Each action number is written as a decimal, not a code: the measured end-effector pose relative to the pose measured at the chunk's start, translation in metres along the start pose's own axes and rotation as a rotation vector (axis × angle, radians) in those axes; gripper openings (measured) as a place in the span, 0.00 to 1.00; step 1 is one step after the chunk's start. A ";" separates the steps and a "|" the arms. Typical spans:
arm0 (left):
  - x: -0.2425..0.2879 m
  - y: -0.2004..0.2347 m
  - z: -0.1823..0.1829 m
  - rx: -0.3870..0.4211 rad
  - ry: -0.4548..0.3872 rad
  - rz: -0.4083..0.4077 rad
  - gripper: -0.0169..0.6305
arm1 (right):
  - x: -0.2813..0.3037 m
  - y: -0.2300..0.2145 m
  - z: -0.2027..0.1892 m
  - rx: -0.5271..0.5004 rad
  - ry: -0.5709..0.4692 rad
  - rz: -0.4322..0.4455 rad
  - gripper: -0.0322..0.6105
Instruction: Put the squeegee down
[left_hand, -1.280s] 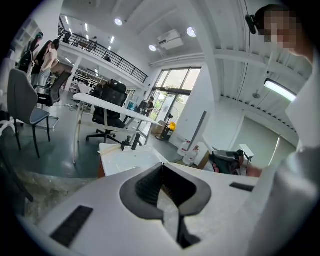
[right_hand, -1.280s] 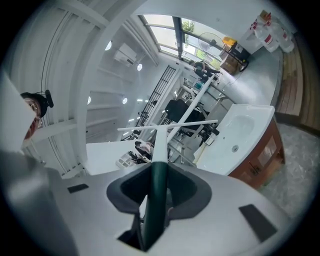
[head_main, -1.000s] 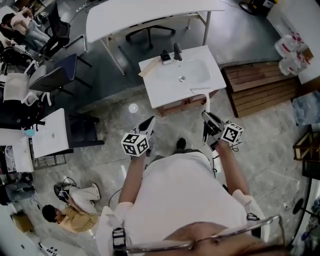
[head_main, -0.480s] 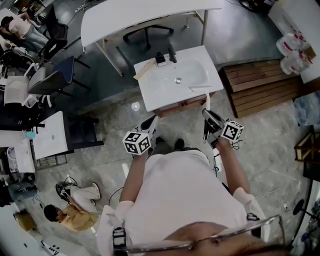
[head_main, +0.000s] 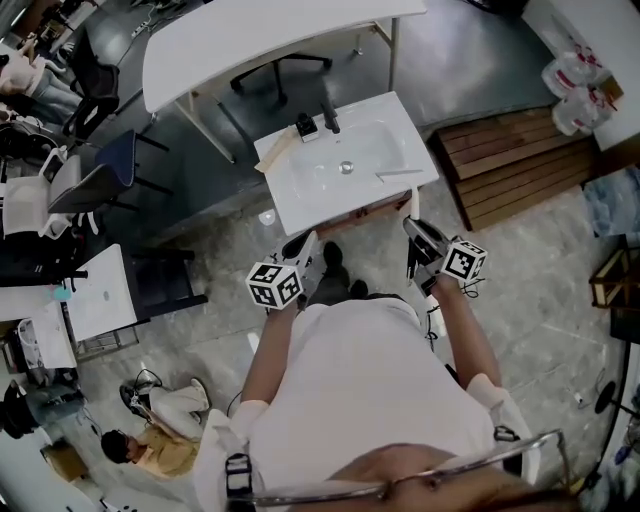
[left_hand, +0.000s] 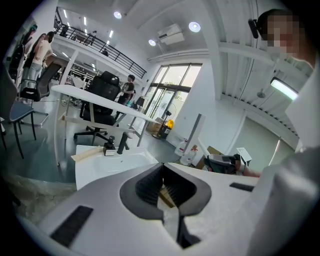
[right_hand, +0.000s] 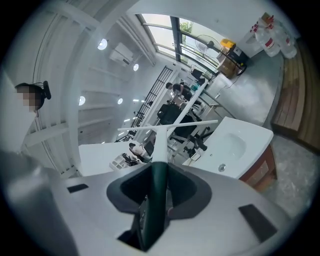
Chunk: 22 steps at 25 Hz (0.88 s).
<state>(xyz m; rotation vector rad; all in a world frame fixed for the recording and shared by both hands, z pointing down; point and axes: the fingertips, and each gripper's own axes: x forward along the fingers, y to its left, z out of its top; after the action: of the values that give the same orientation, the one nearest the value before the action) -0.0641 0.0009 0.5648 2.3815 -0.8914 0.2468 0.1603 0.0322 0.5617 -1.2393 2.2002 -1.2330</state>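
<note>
The squeegee (right_hand: 160, 142) has a dark green grip, a white shaft and a thin white crossbar blade. My right gripper (right_hand: 159, 170) is shut on its grip, and the blade points ahead toward the white sink (right_hand: 240, 142). In the head view the right gripper (head_main: 416, 232) holds the squeegee (head_main: 413, 204) with its blade over the sink's (head_main: 300, 190) front right corner. My left gripper (head_main: 300, 250) hangs in front of the sink's left part. Its jaws (left_hand: 162, 167) are shut with nothing between them.
A black faucet (head_main: 328, 113) and a soap dispenser (head_main: 305, 126) stand at the sink's back edge. Behind it is a long white table (head_main: 250, 45) with office chairs. A wooden pallet (head_main: 510, 160) and white jugs (head_main: 568, 75) lie to the right. A person (head_main: 150, 445) sits on the floor at lower left.
The sink has drifted left and a little nearer in the head view as both grippers moved toward it. The squeegee stays in the right gripper, and the left stays shut.
</note>
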 end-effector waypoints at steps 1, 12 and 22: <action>0.007 0.001 0.004 0.003 0.001 -0.008 0.03 | 0.001 -0.003 0.004 -0.001 -0.006 -0.006 0.21; 0.072 0.044 0.045 -0.001 0.036 -0.090 0.03 | 0.043 -0.027 0.041 -0.008 -0.040 -0.079 0.21; 0.110 0.096 0.078 -0.025 0.068 -0.138 0.03 | 0.093 -0.066 0.064 -0.013 -0.064 -0.196 0.21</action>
<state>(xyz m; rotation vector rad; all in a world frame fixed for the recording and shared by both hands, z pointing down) -0.0449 -0.1627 0.5844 2.3838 -0.6920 0.2595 0.1825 -0.0935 0.5899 -1.5079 2.0846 -1.2333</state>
